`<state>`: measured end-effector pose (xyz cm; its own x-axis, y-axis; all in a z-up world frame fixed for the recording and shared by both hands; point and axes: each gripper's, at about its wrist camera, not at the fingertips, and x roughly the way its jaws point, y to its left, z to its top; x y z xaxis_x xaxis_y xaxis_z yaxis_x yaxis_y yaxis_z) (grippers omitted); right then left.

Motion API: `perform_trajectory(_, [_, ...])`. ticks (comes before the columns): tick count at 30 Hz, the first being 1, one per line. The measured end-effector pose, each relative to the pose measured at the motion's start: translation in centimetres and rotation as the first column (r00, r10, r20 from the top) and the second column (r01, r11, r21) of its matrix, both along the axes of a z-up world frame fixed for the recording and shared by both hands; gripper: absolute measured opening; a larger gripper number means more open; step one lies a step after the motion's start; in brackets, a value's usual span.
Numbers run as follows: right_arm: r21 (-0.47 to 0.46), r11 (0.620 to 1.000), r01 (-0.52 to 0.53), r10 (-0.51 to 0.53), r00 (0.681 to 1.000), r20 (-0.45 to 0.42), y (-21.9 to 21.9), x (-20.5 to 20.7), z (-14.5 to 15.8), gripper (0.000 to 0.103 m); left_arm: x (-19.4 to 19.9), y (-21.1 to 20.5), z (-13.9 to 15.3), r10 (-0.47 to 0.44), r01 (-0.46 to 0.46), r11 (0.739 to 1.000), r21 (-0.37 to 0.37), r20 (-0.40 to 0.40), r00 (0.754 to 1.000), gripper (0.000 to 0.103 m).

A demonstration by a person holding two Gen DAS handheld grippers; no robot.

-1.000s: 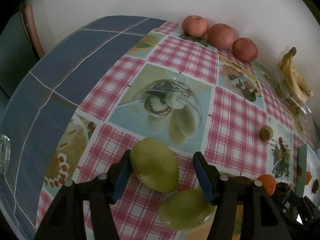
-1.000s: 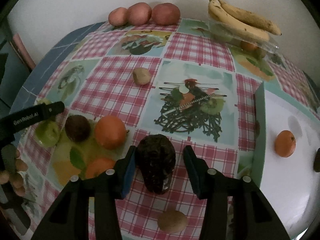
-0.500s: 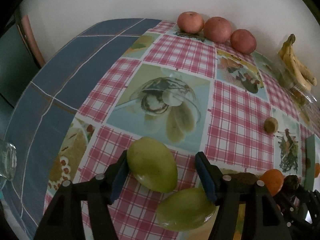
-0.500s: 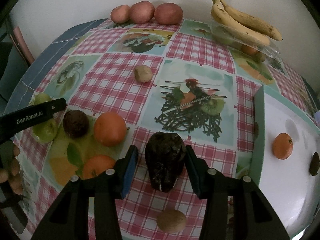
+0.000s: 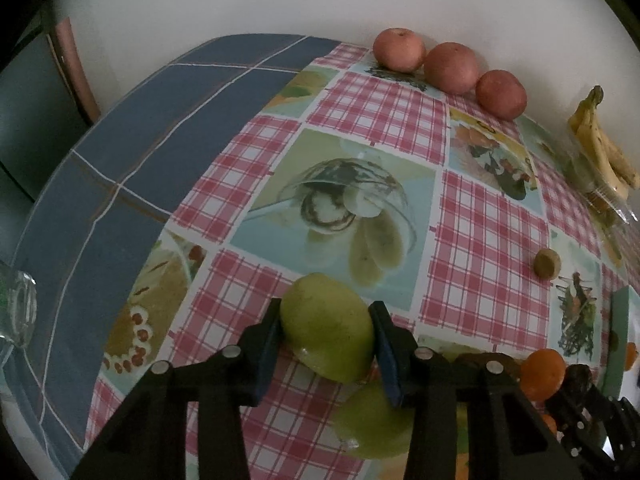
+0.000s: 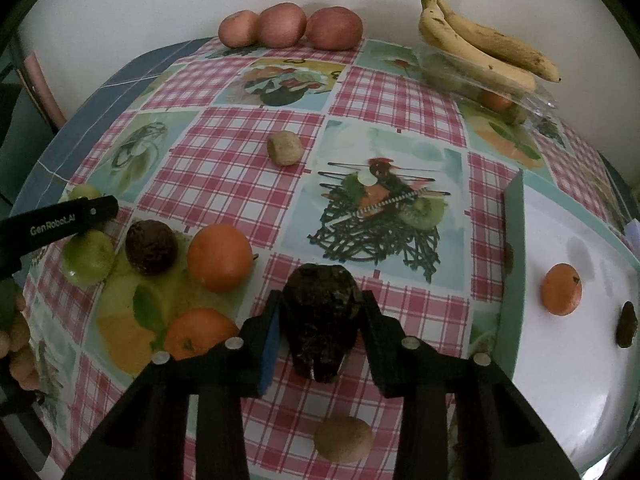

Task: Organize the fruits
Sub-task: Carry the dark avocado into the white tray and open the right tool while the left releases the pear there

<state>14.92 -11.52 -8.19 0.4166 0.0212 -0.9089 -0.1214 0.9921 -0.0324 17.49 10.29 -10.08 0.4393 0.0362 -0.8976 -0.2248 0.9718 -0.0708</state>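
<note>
left wrist, hand-held gripper [image 5: 327,330] now clamping mango [image 5: 326,326]

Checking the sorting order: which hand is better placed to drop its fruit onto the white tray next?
Right, probably. The right gripper is shut on the dark fruit, and the white tray lies just beside it. The left gripper is shut on a green fruit, farther from the tray.
</note>
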Motion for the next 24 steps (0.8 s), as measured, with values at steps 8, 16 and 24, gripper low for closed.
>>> perform_trajectory(8, [-0.001,1.000,0.009,-0.009,1.000,0.005,0.1,-0.1,0.1,0.038,0.1,0.1,0.3,0.007,-0.007,1.000,-0.028,-0.004,1.000,0.045])
perform_trajectory(16, [-0.003,1.000,0.019,-0.018,0.998,0.057,0.1,-0.1,2.1,0.038,-0.1,-0.4,3.7,-0.003,0.003,1.000,0.004,0.057,0.998,0.045])
perform_trajectory(24, [0.049,0.995,0.087,-0.092,0.989,0.114,-2.5,-0.3,6.1,0.038,-0.9,-3.3,8.5,-0.082,0.079,0.997,0.026,0.149,0.985,0.045])
